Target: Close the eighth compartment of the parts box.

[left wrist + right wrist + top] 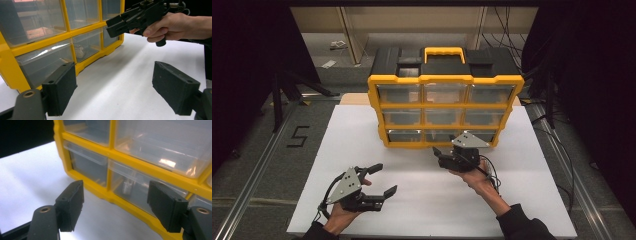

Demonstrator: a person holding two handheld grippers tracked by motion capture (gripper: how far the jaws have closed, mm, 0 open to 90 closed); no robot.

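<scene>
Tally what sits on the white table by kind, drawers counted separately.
Yellow-and-black plastic organiser case: 1
Clear plastic drawers in its front: 9
Black two-jaw grippers, left gripper and right gripper: 2
Total: 12

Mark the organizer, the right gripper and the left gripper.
organizer [445, 79], high view, on the yellow top rail of its frame.
right gripper [436, 151], high view, midway between its fingertips.
left gripper [383, 179], high view, midway between its open fingertips.

Grey floor [257, 150] with a black "5" [298, 136] | dark curtains [592, 75] either side | white table [362, 130]
</scene>
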